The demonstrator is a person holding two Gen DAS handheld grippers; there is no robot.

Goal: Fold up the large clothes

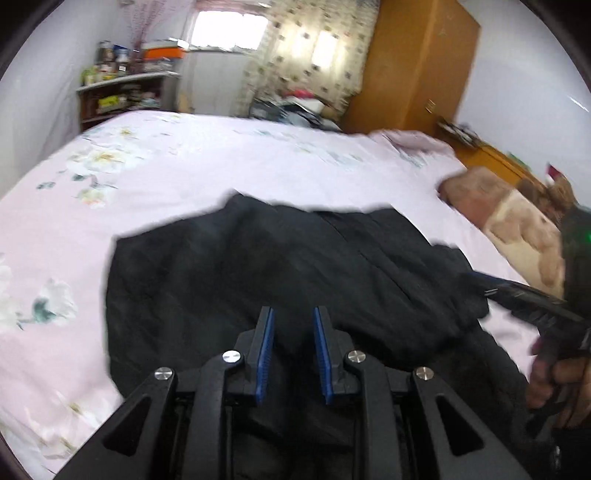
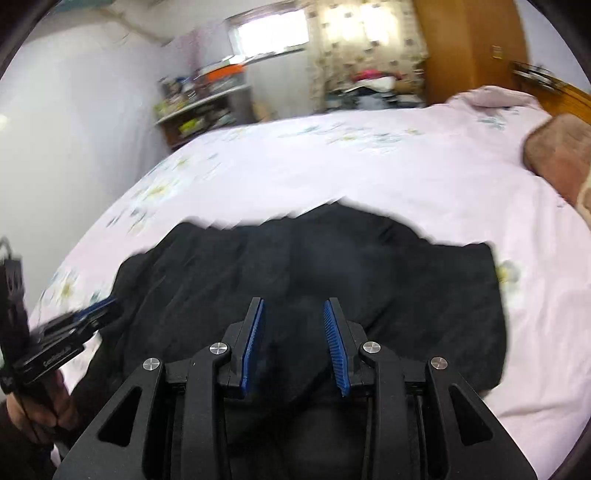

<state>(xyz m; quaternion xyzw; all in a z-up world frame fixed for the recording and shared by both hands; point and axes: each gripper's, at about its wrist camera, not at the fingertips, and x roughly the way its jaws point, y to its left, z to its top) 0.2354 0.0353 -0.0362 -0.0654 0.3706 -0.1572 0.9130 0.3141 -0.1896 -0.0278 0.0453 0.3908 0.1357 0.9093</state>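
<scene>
A wide bed (image 1: 229, 158) fills both views, covered by a pale pink sheet (image 2: 388, 166) printed with white and green flowers. Far behind it stand a tall orange-brown wardrobe (image 1: 417, 62), a curtained window (image 1: 229, 33) and a cluttered shelf unit (image 1: 122, 92) at the far left. A brown and cream pillow (image 1: 517, 218) lies at the right end of the bed.

On the near half of the bed lies the black garment (image 1: 258, 266), spread flat with some wrinkles. Its long axis runs left to right across the bed, parallel to the near edge, and its near portion passes under both grippers. In the left wrist view its right end bunches into a rumpled fold by the other tool; which end is collar or hem cannot be told through the blur.

The left gripper (image 1: 293, 354) hovers over the garment's near middle, its blue pads (image 1: 265, 354) a narrow gap apart with only dark cloth showing beyond them. The right gripper (image 2: 295, 347) sits over the garment's near right part, its pads (image 2: 338, 350) a moderate gap apart, nothing pinched between them. Each tool appears blurred at the other view's edge, held by a hand (image 1: 554, 380).
</scene>
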